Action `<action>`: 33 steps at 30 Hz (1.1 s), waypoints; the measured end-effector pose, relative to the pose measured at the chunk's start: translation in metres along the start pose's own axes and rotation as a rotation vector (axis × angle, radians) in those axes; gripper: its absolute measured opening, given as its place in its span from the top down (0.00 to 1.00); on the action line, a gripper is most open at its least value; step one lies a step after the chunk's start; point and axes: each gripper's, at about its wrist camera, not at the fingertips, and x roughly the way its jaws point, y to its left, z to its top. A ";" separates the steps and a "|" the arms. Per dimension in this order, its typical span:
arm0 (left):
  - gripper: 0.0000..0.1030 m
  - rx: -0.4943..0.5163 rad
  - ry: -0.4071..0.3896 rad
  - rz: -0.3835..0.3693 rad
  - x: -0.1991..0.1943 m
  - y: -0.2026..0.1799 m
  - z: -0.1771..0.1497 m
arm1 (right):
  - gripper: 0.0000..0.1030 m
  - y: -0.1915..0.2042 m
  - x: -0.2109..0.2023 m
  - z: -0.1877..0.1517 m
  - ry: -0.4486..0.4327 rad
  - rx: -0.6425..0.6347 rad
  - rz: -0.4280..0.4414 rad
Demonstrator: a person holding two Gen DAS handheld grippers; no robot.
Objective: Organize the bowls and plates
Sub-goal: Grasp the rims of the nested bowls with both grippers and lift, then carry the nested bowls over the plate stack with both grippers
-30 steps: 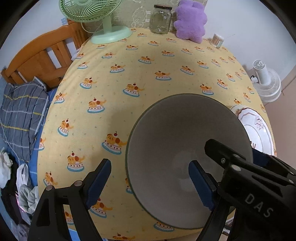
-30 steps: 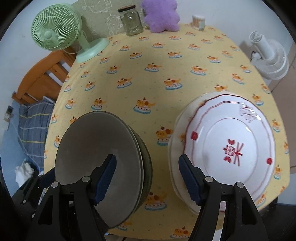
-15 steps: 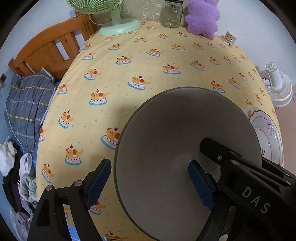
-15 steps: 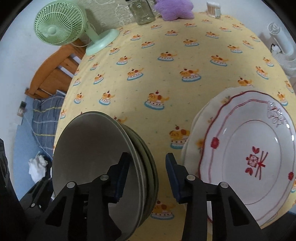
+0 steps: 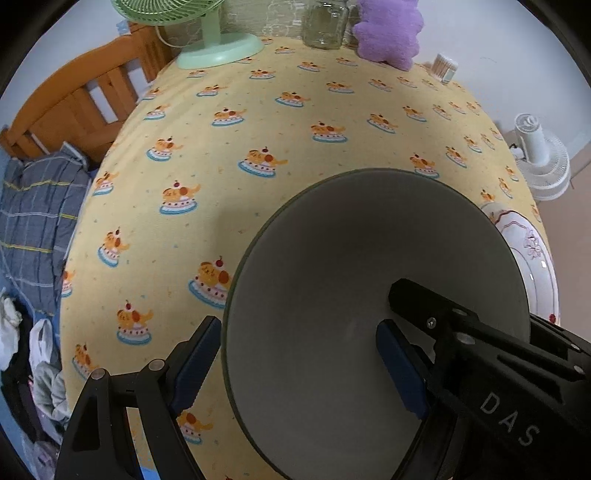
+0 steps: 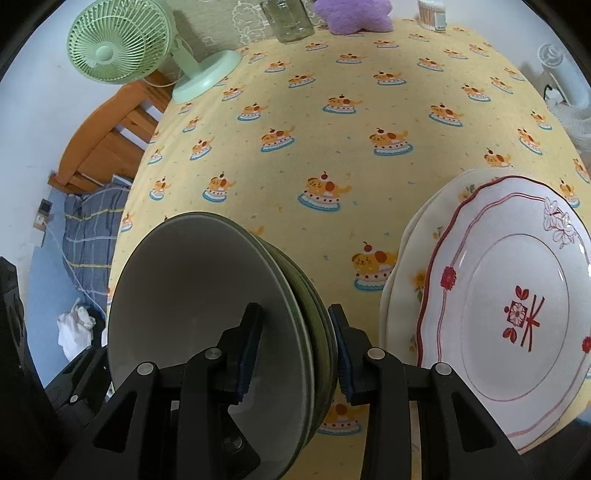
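Note:
A stack of grey-green bowls [image 6: 207, 314] stands near the front edge of the yellow tablecloth [image 6: 332, 129]. My right gripper [image 6: 295, 350] is shut on the stack's right rim, one finger inside and one outside. In the left wrist view the top bowl [image 5: 351, 295] fills the lower middle, and my left gripper [image 5: 295, 369] is open, straddling the bowl's left rim without pinching it. The other gripper's black body [image 5: 498, 369] reaches into the bowl from the right. A stack of white plates, the top one with red trim [image 6: 517, 295], lies to the right of the bowls.
A green fan [image 6: 122, 37], a glass jar [image 6: 288, 18], a purple plush toy [image 6: 354, 18] and a toothpick holder [image 6: 430, 14] stand along the far edge. A wooden bed frame [image 6: 110, 140] and blue bedding [image 6: 88, 229] lie left; a white fan [image 5: 543, 162] stands right.
My right gripper has closed from wide open onto the rim of the bowl stack. The left gripper has stayed open around the bowl's left rim.

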 end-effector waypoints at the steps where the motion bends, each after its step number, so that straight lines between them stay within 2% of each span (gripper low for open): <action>1: 0.16 0.003 -0.003 -0.012 0.001 0.001 0.000 | 0.61 0.001 0.000 0.000 -0.003 -0.002 -0.009; 8: 0.19 0.021 -0.014 -0.107 0.004 0.001 0.000 | 0.60 0.002 0.000 0.000 -0.012 0.008 -0.040; 12: 0.31 0.031 -0.020 -0.175 0.002 0.001 -0.001 | 0.58 0.008 0.000 0.000 -0.017 0.000 -0.076; 26: 0.33 0.052 0.012 -0.202 -0.001 0.004 0.000 | 0.57 0.014 -0.003 -0.001 -0.009 0.030 -0.125; 33: 0.33 0.092 0.002 -0.216 -0.015 0.001 0.004 | 0.57 0.017 -0.018 -0.003 -0.037 0.067 -0.137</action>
